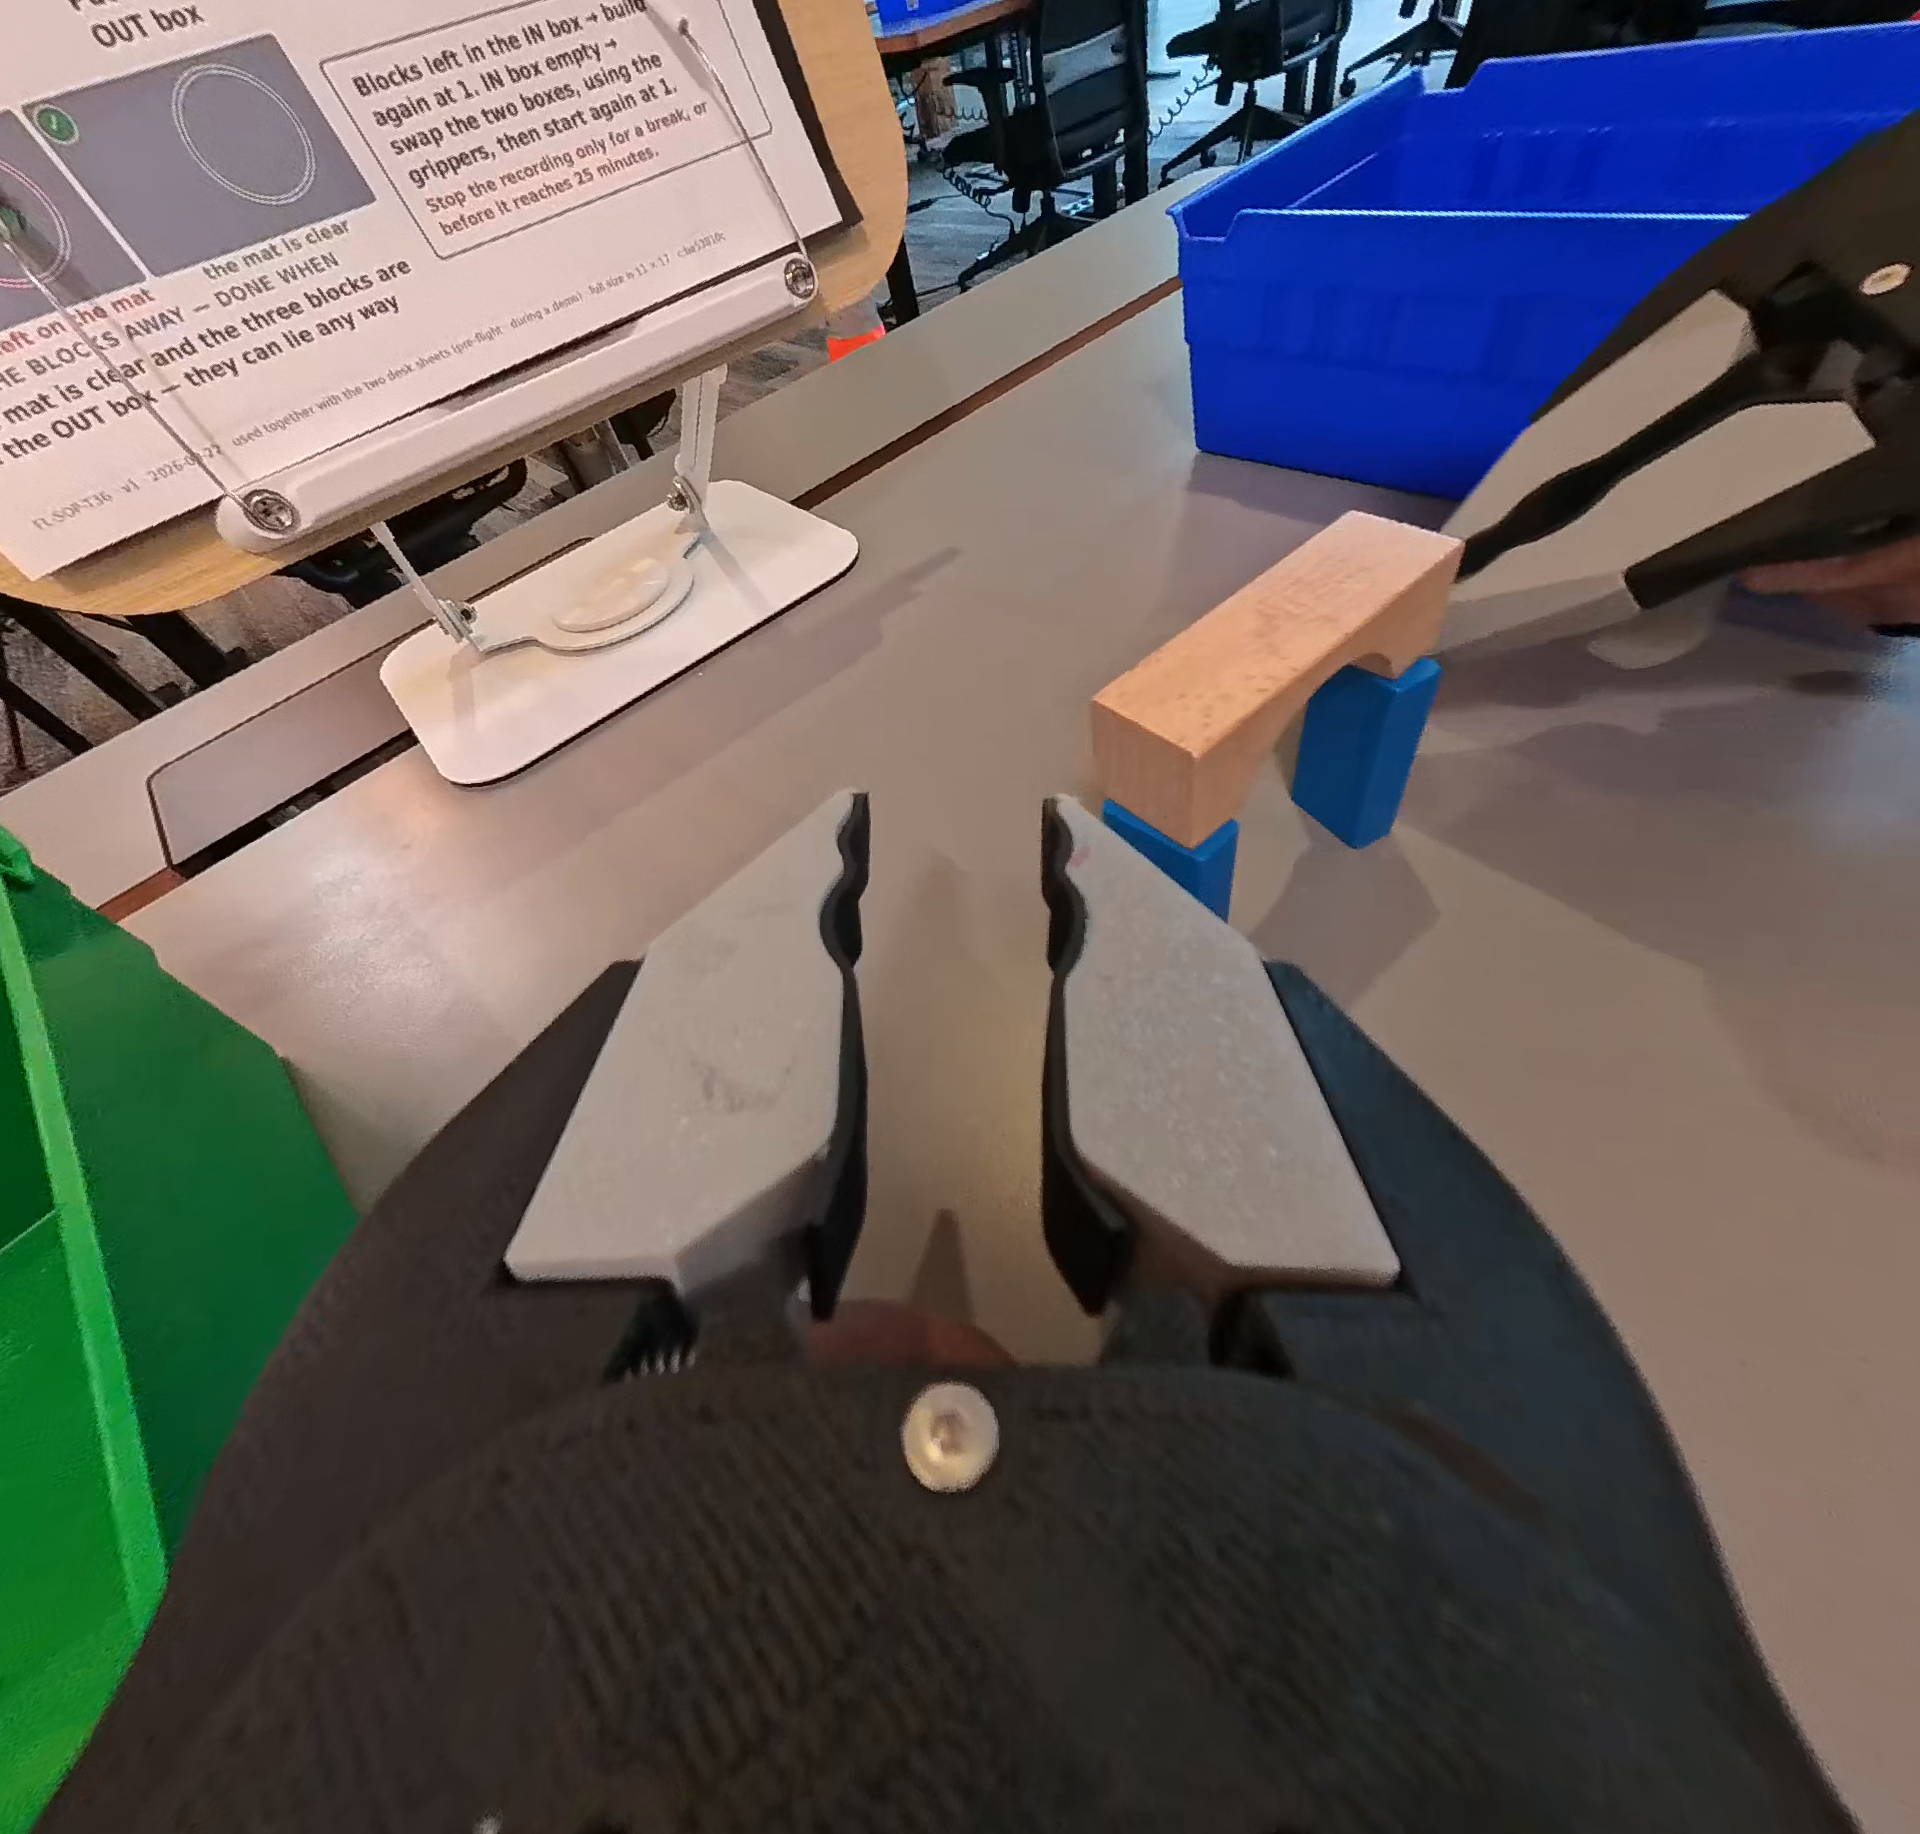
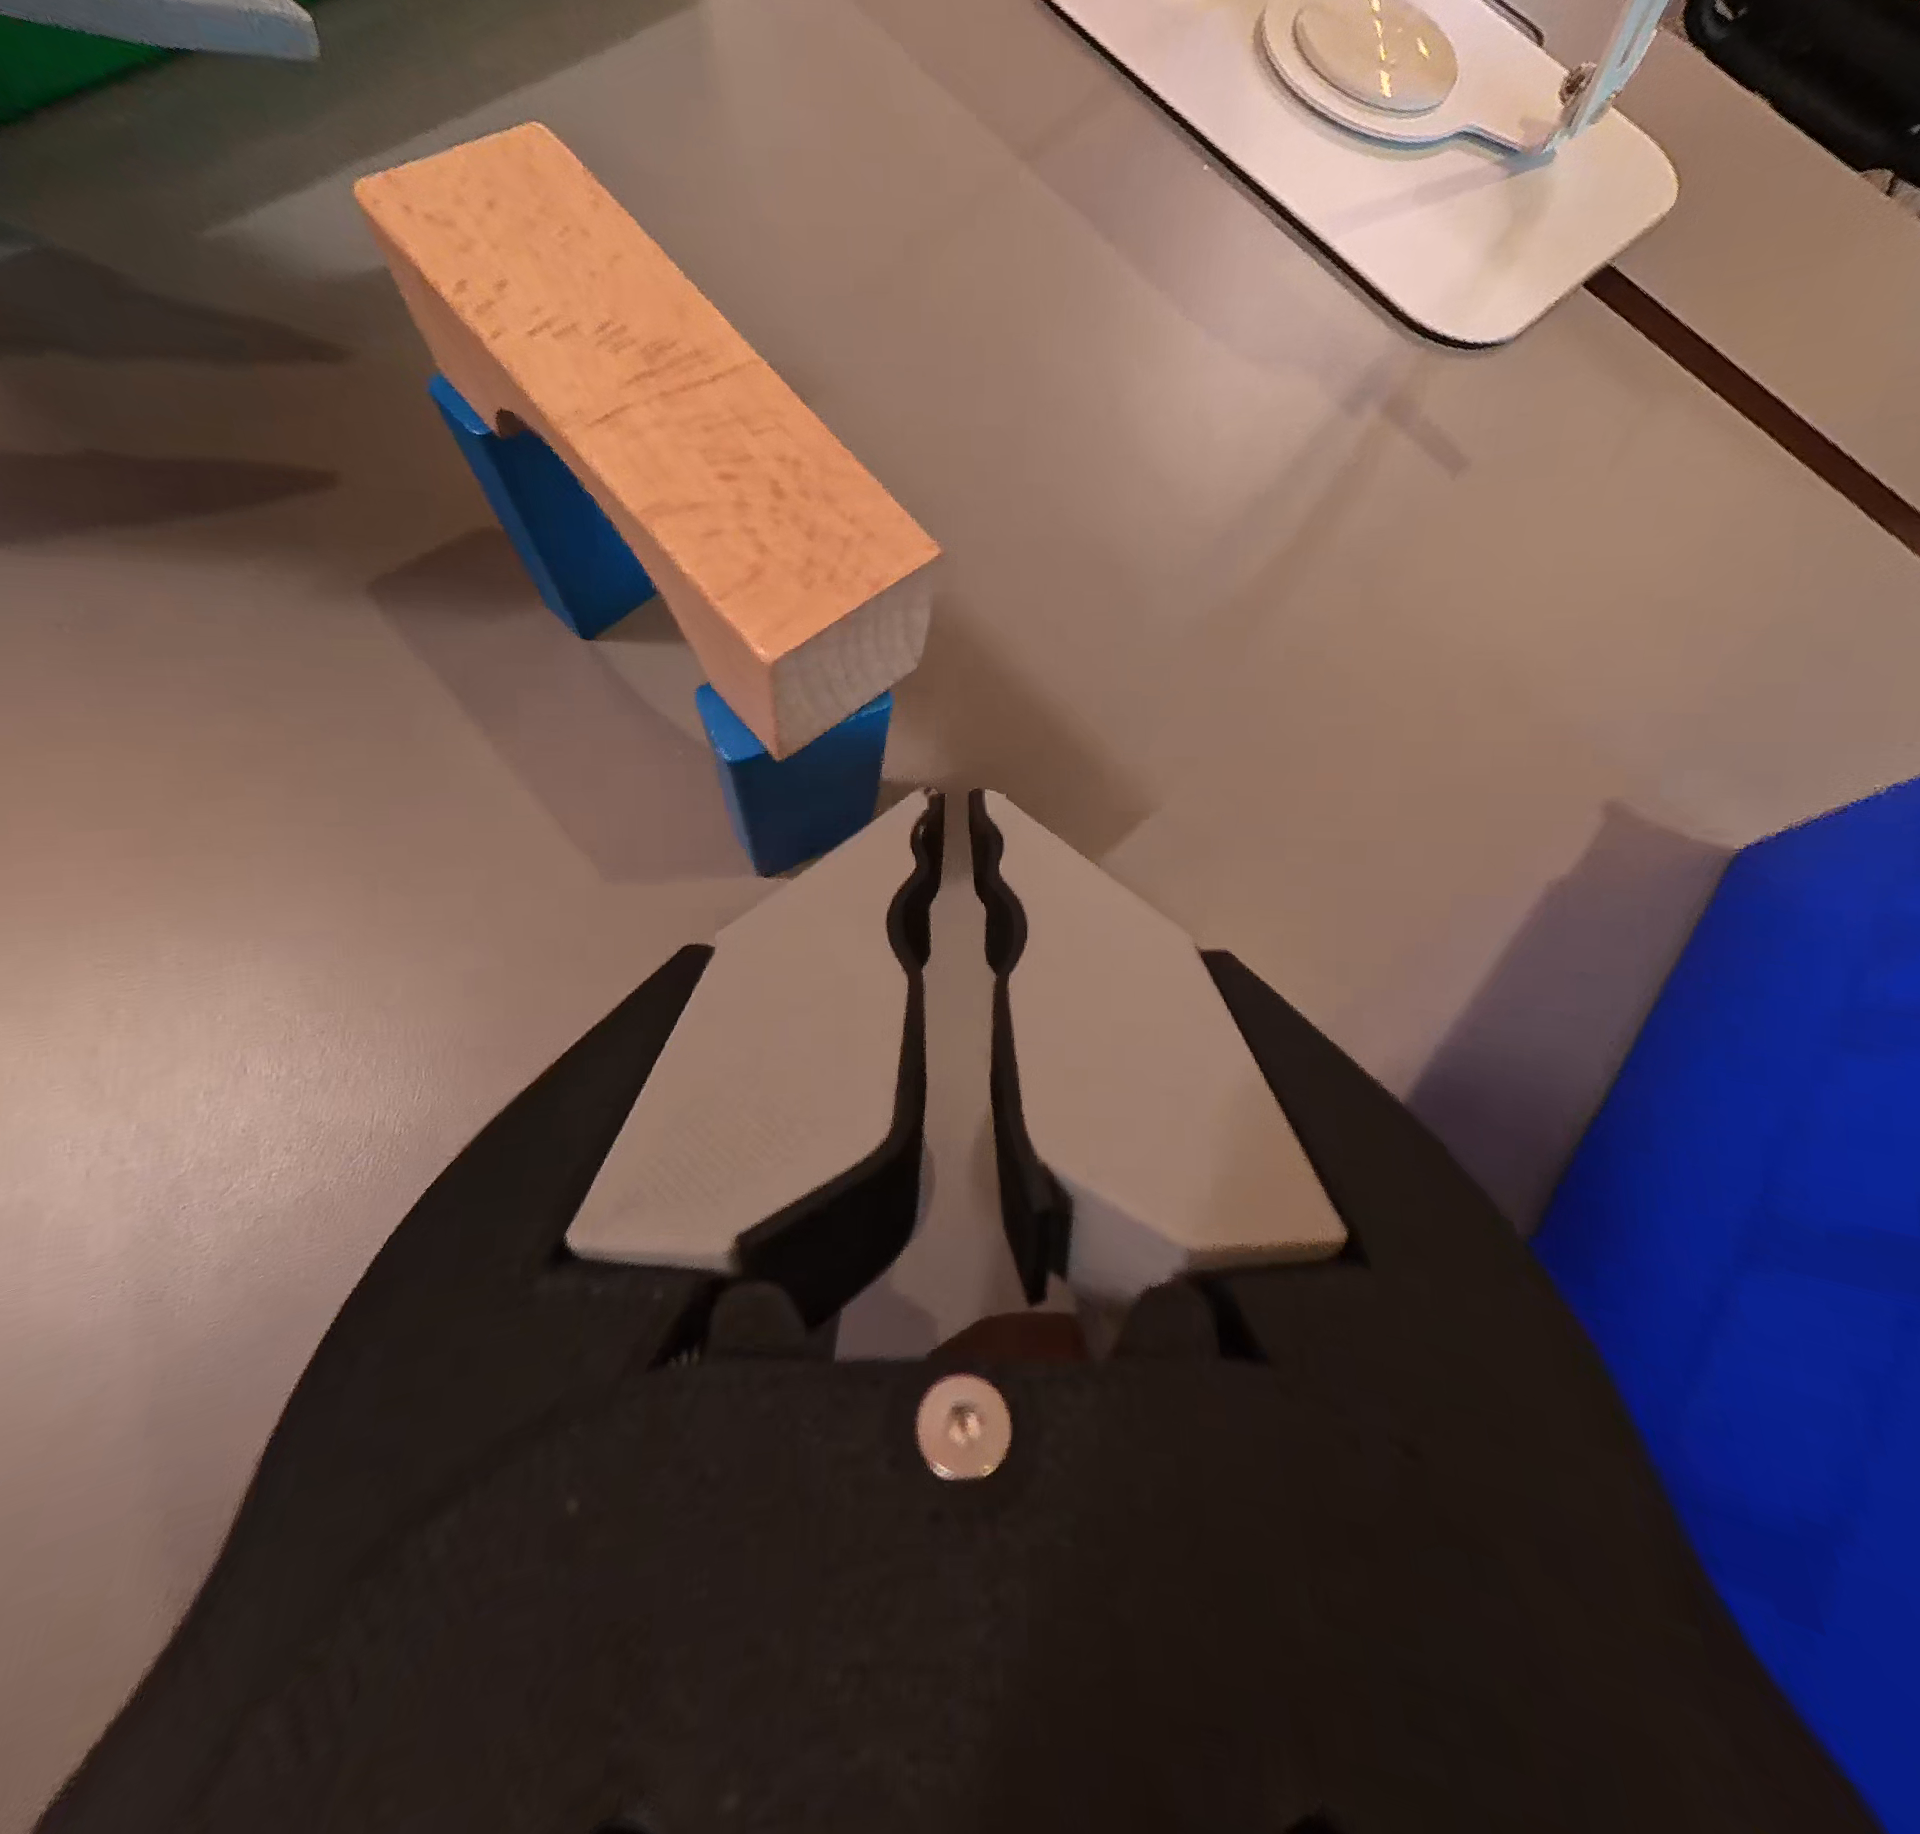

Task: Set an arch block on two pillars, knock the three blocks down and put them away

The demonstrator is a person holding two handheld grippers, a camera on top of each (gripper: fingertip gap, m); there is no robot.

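A pale wooden arch block [image 1: 1278, 641] rests across two blue pillars, one at each end [image 1: 1195, 854] [image 1: 1361, 761], on the grey table. My left gripper [image 1: 956, 818] is open and empty, its right fingertip just beside the nearer pillar. My right gripper [image 2: 953, 797] is shut on nothing, with only a thin slit between the jaws. Its tips sit right by the blue pillar [image 2: 800, 797] under the arch's [image 2: 644, 413] end; the other pillar [image 2: 540, 527] stands beyond. The right gripper also shows in the left wrist view [image 1: 1475, 537], at the arch's far end.
A blue bin [image 1: 1455, 330] stands behind the arch, and it shows at the right edge of the right wrist view [image 2: 1766, 1161]. A green box [image 1: 104, 1213] is at the left. A white stand [image 1: 623, 641] holding an instruction sheet is at the back. About 15 cm separates my left fingertips from my right. From the left gripper's tips to the pale wooden arch block [image 1: 1278, 641] is close to 6 cm. It is also in sight in the right wrist view [image 2: 566, 336].
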